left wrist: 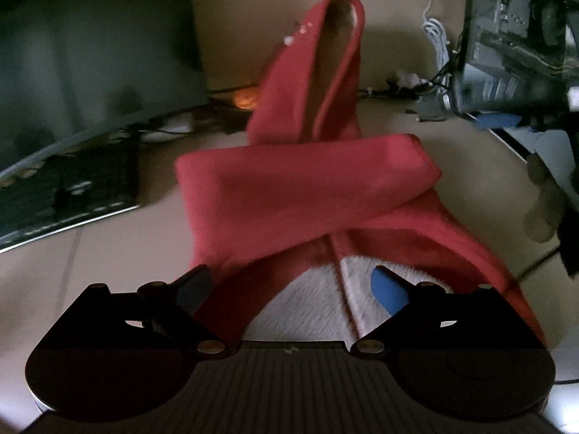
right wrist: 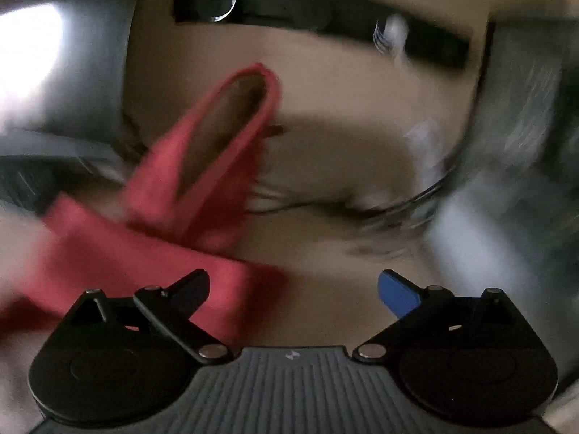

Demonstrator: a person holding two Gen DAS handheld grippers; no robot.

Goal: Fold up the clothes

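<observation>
In the left wrist view the left gripper [left wrist: 291,285] stands with its jaws wide apart, one black finger and one blue-padded finger [left wrist: 389,289] spread to either side, nothing pinched between them. Just past them lies the red garment [left wrist: 304,188] on the pale table [left wrist: 90,260]: its white fleecy lining [left wrist: 300,300] shows nearest the camera, a folded red band crosses over the middle, and beyond that a looped part stands up, open at the top. Farther left a dark keyboard [left wrist: 72,188] rests in front of a monitor [left wrist: 90,54]; to the far right white cables [left wrist: 436,36] hang beside a computer case [left wrist: 517,36].

The right wrist view is heavily blurred. The right gripper [right wrist: 293,285] also has its jaws spread apart and empty, its blue-padded finger [right wrist: 396,294] over bare table [right wrist: 343,115]. The red garment sits to the left of it, partly behind the black finger [right wrist: 191,289], with the loop rising beyond. A long black bar-shaped object [right wrist: 318,18] lies at the far edge.
</observation>
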